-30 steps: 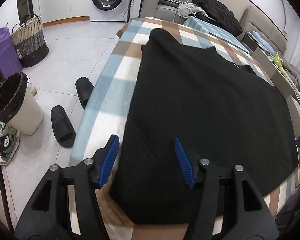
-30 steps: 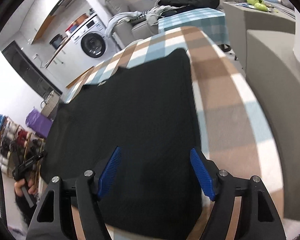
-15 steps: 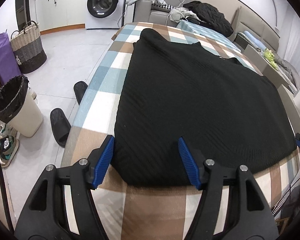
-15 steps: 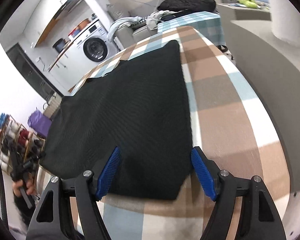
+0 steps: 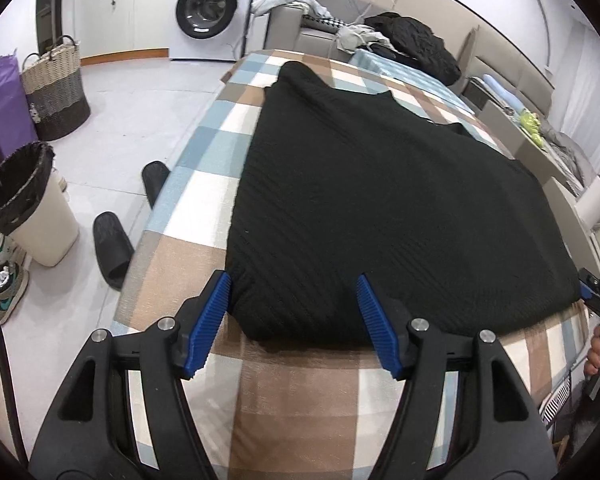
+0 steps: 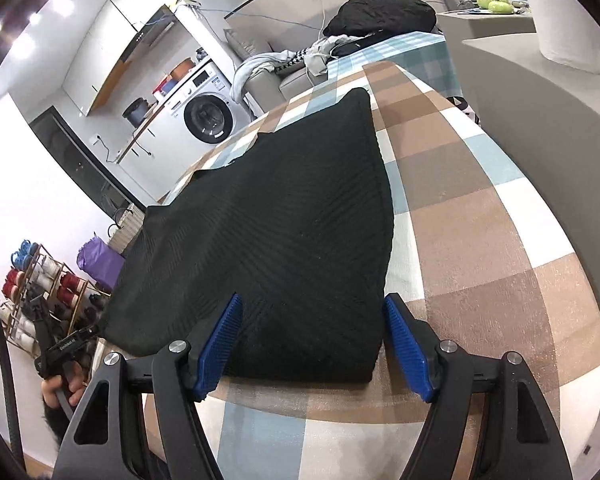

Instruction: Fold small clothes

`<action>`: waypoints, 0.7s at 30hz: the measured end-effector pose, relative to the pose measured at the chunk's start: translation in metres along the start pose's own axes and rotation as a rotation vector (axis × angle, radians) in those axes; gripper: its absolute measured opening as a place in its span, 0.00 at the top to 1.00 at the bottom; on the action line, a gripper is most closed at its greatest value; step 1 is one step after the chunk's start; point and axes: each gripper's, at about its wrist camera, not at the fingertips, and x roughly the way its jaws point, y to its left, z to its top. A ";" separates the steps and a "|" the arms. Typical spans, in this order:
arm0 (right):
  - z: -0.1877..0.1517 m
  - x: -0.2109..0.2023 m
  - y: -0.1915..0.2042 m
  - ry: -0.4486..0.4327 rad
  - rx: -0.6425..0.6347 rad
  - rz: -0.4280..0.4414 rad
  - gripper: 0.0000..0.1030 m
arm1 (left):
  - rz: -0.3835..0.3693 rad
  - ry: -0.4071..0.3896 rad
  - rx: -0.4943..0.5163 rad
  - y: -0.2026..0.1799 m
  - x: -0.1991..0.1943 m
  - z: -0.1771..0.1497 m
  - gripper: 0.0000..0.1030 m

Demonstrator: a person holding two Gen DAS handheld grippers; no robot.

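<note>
Left wrist view: no writing is legible.
Both the left gripper [image 5: 294,320] and right gripper [image 6: 312,340] gape around black garment [image 5: 380,208] corners; the right's jaws are closing.

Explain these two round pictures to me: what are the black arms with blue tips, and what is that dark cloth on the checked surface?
No robot here: a person holds a hand tool in each hand, each with two blue-padded fingers and a wide-angle camera looking along them. One picture comes from the left gripper, the other from the right gripper. Both look down at a black knitted garment spread flat on a checked cloth covering the table. Each gripper straddles one near corner of the garment. The left jaws stand open; the right ones are closing, but their pads are not pressing on it. Nothing is lifted yet. At the left picture's edge you glimpse the hand holding the other tool.
</note>
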 end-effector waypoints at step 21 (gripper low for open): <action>-0.019 -0.025 -0.002 -0.031 -0.118 -0.102 0.95 | -0.038 -0.023 0.035 -0.001 -0.032 -0.034 0.82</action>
